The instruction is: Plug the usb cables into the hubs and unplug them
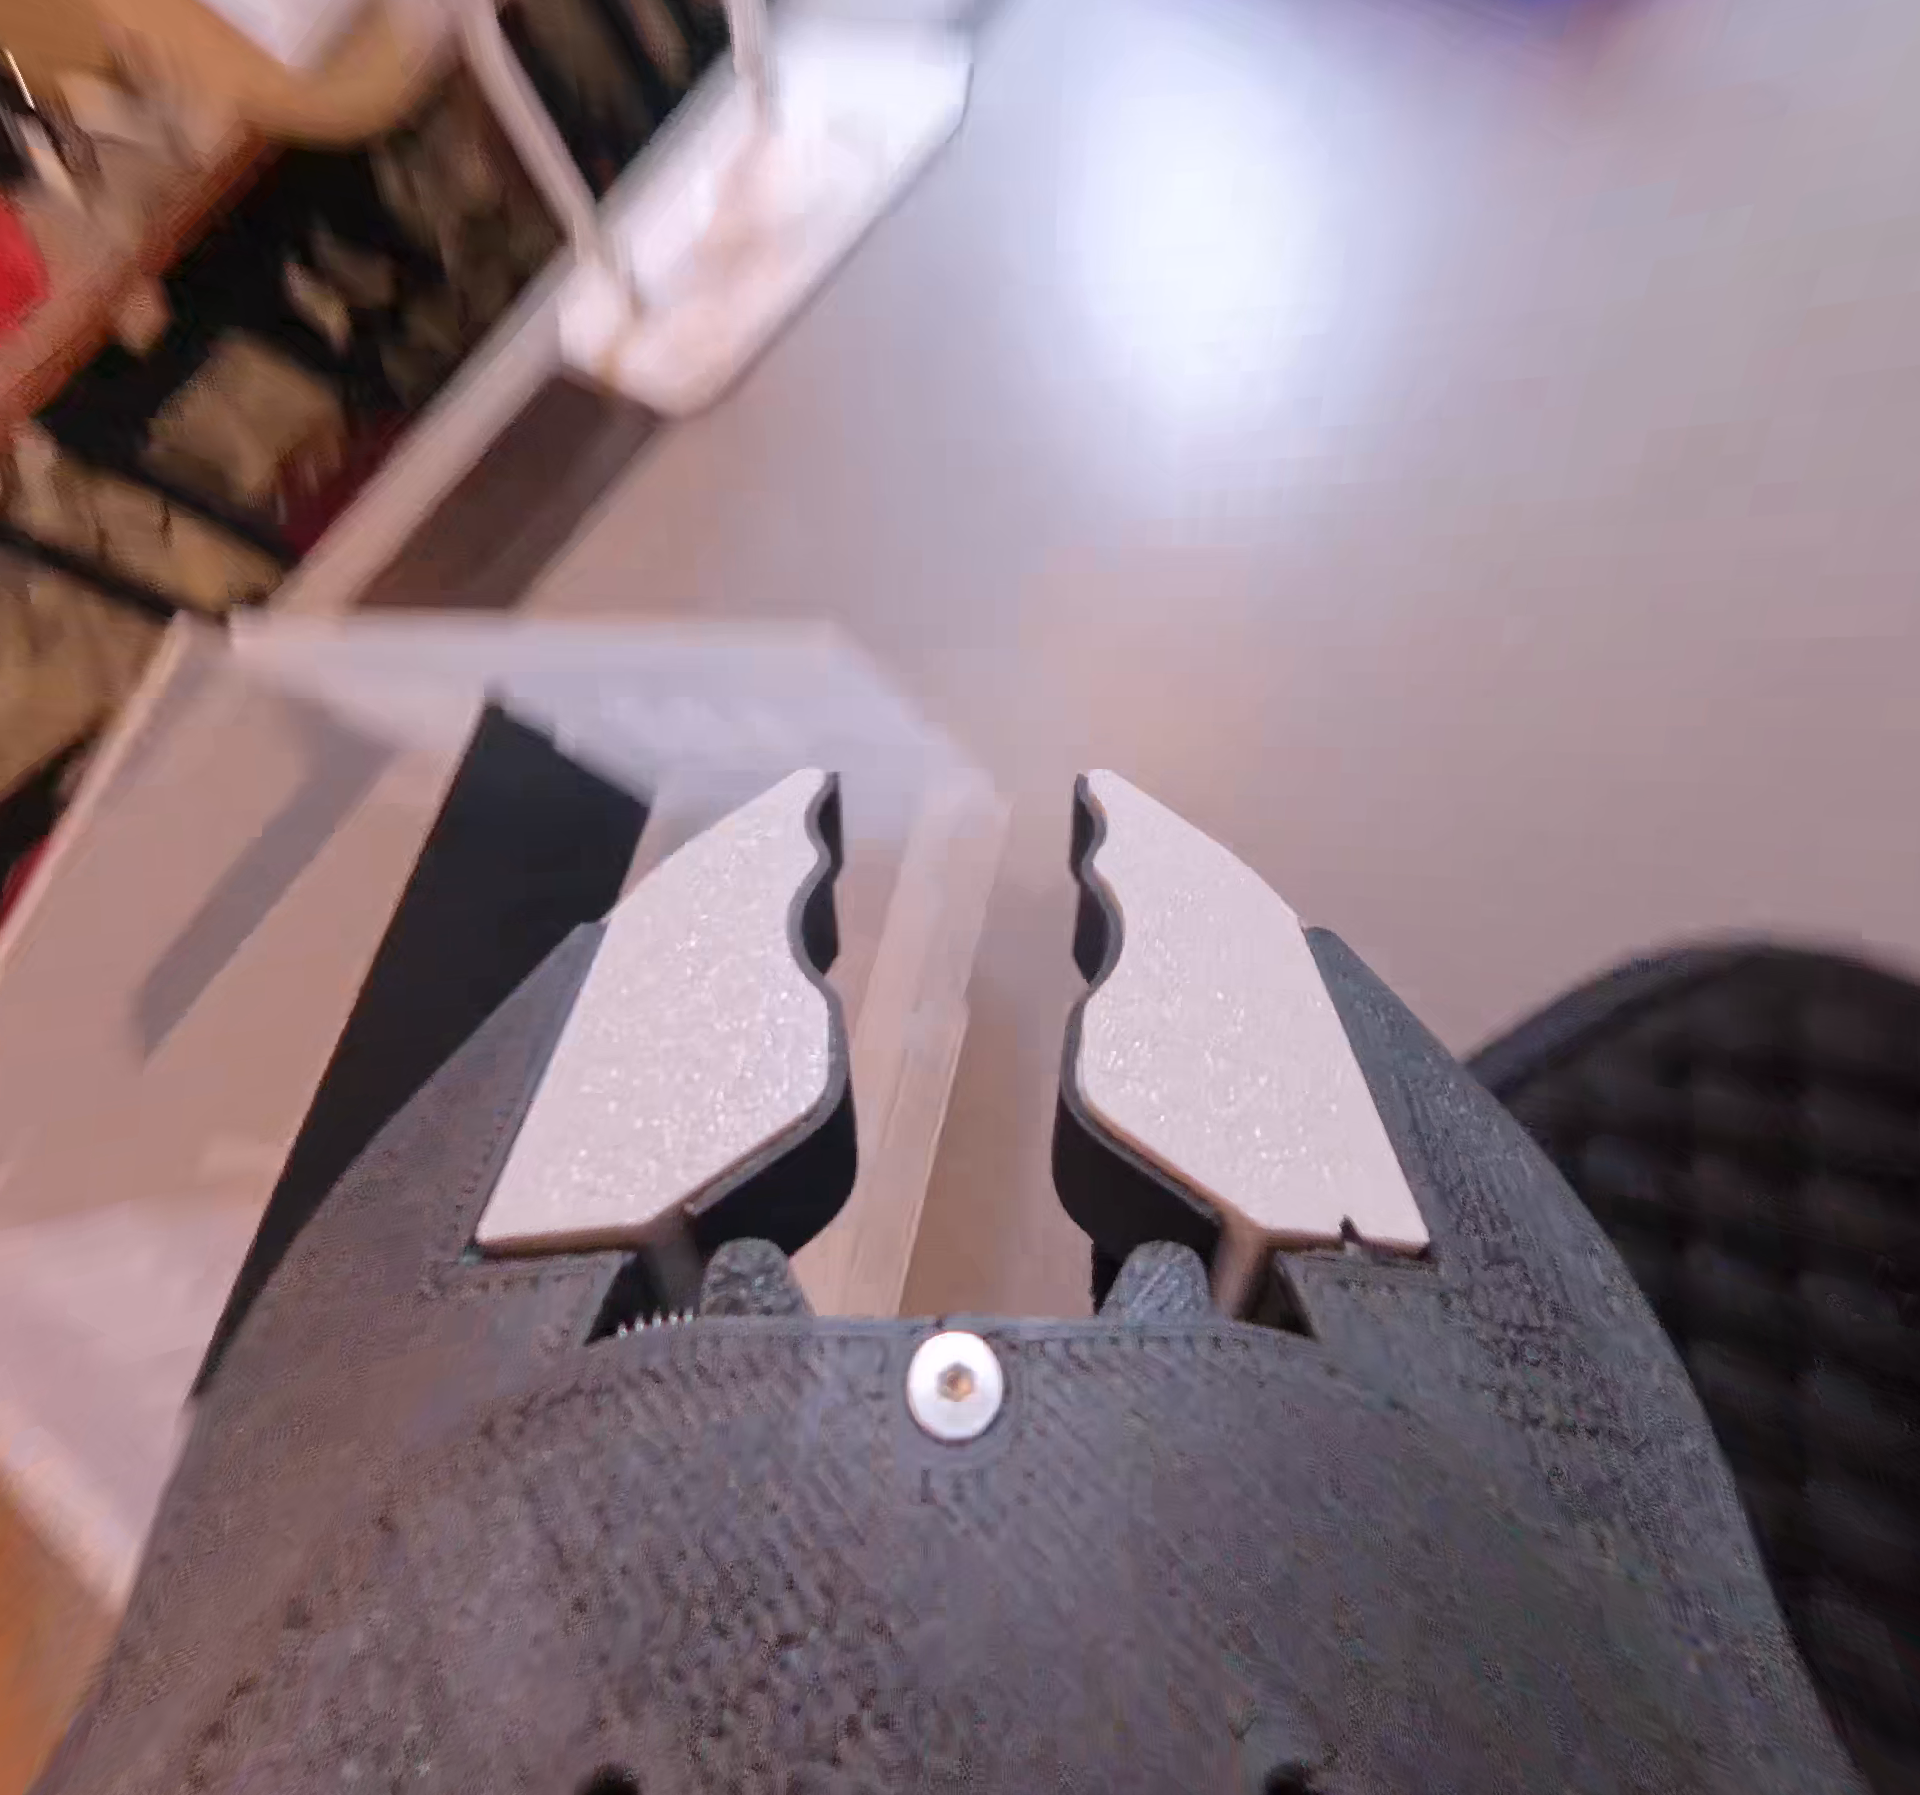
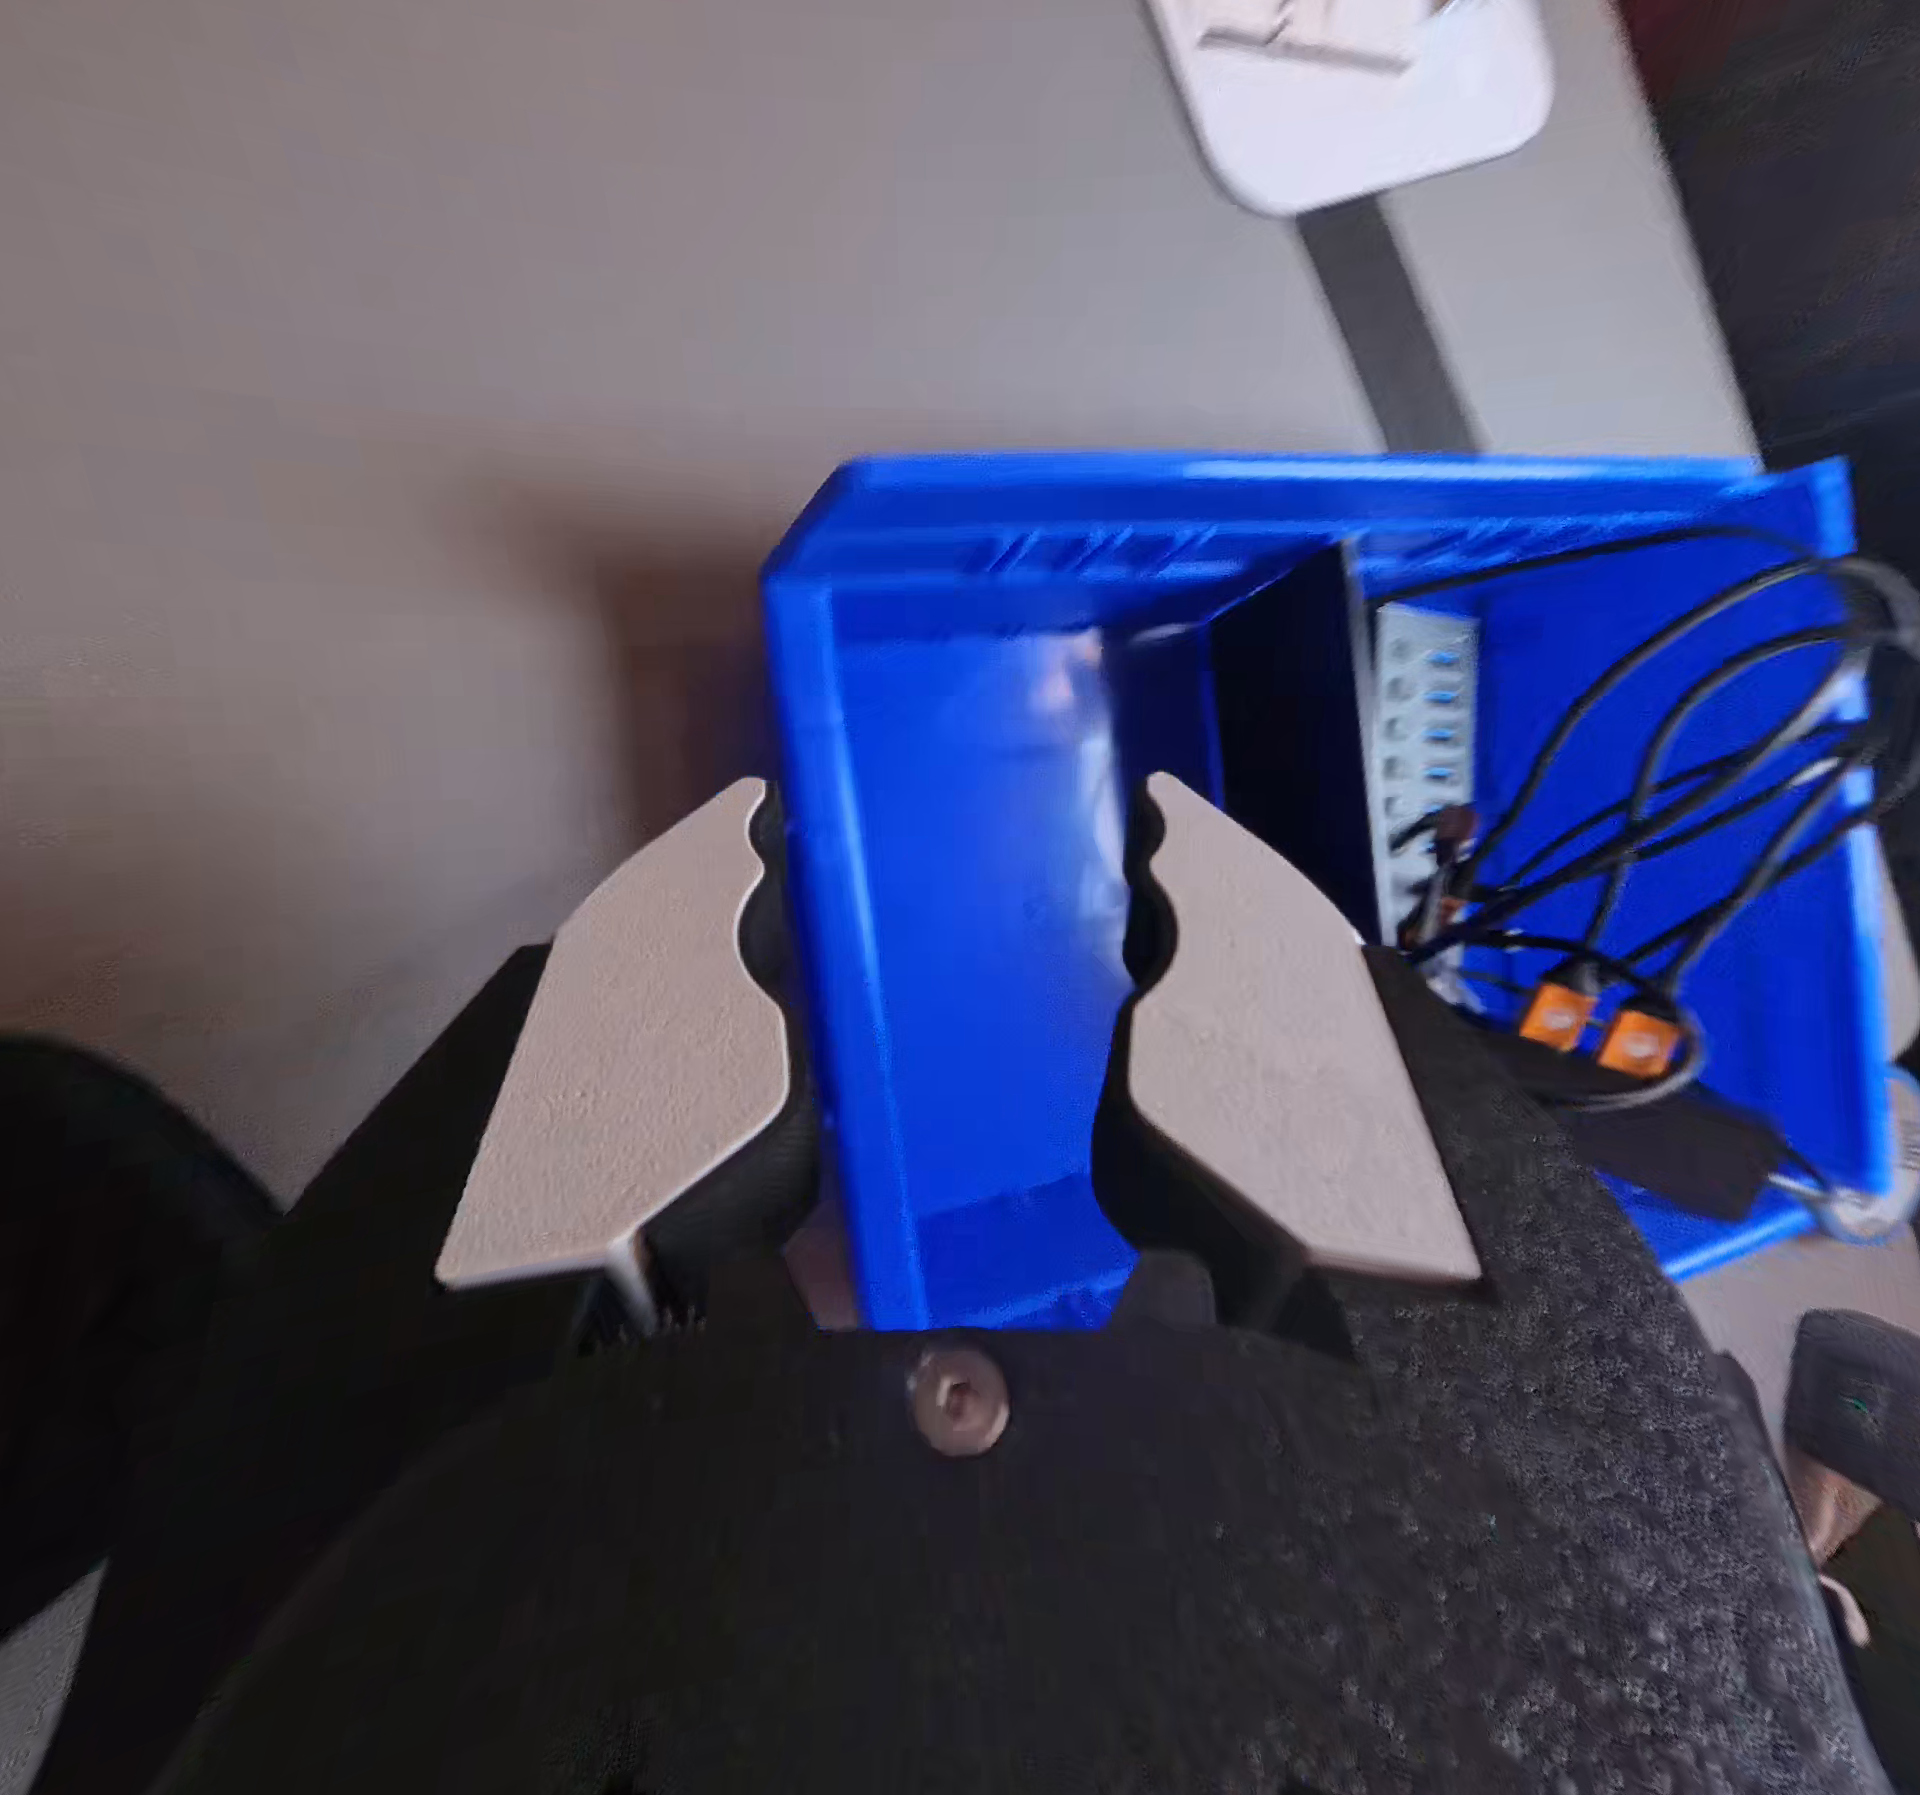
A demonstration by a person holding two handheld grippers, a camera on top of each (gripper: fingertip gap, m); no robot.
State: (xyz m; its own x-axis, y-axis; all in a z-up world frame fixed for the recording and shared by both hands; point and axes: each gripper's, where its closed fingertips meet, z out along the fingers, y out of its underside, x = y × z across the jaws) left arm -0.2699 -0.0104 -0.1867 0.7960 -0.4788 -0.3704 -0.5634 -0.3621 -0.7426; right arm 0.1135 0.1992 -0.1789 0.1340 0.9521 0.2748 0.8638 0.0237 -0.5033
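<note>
Right gripper gapes above blue bin.

Your desk is plain pale grey, with a bright glare patch of overhead light on it. Past its far edge you get blurred dark shelving clutter and something red at the left. A white tray sits near the desk edge.

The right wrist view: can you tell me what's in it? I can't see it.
An open hand-held gripper hovers over a blue bin on a pale table, holding nothing. Inside the bin, a grey hub stands beside a black divider, with tangled black cables and two orange plugs.
</note>
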